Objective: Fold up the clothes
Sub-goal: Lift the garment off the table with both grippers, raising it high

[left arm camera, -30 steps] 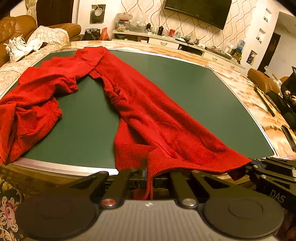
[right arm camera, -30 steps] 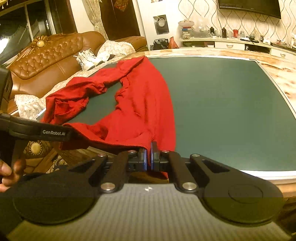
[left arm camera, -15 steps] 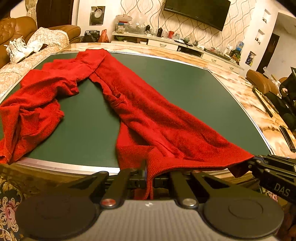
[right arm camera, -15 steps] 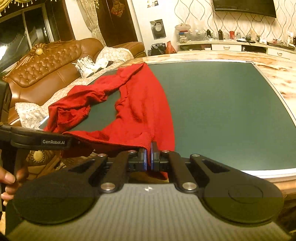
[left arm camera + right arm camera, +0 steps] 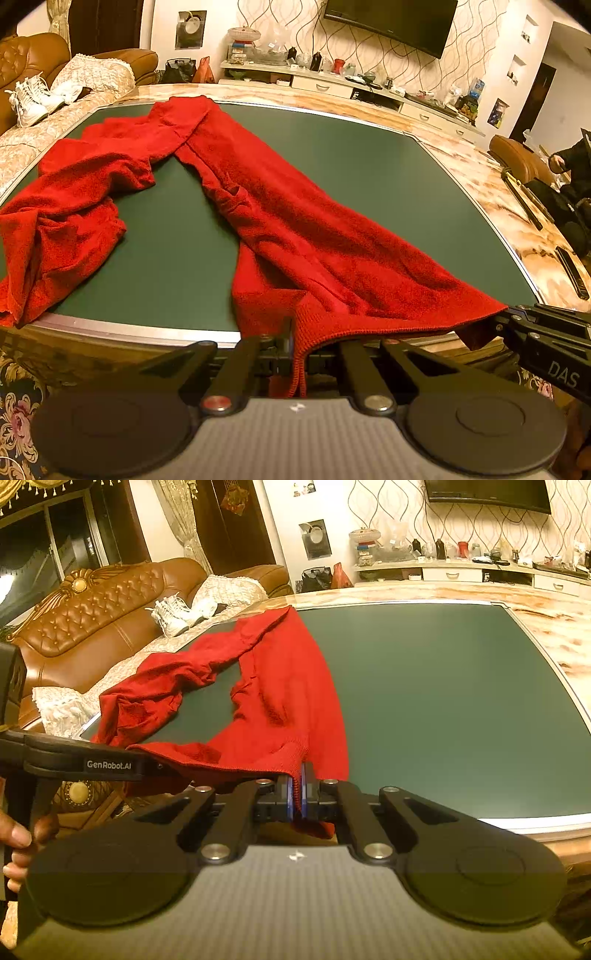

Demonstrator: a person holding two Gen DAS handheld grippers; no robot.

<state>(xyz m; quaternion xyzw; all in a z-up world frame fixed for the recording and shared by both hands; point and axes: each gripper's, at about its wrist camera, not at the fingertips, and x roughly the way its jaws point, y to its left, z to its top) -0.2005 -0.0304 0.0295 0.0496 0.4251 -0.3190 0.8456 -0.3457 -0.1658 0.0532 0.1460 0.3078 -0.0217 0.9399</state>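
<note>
Wide green-topped bench [image 5: 369, 177] with a metal rim and a marbled border, filling most of both views. Brown leather sofa [image 5: 92, 627] beyond its far left side, carrying lace cushions and a pair of white sneakers [image 5: 171, 614]. Dark television [image 5: 391, 22] on the patterned wall, above a long low cabinet crowded with bottles and small items.

Red knitted garment [image 5: 295, 229] spread across the left half of the bench, running from the far edge towards the near edge. One long part bunched and crumpled to the left, spilling over the near-left rim; main body lying flatter, narrowing towards the far end. Near ribbed hem lifted off the bench rim and stretched taut between the two tools.

Left hand-held gripper [image 5: 297, 360] closed on the ribbed hem, a strip of red knit hanging down between the pinched jaws. Right hand-held gripper [image 5: 297, 794] likewise clamped on the hem at its other corner, red fabric squeezed between blue-lined pads. Each tool visible in the other's view: the right one at the lower right of the left wrist view, the left one at the lower left of the right wrist view, both touching the same hem edge.

Fingers of the person's left hand [image 5: 16, 843] wrapped round the left tool's handle at the frame edge.
</note>
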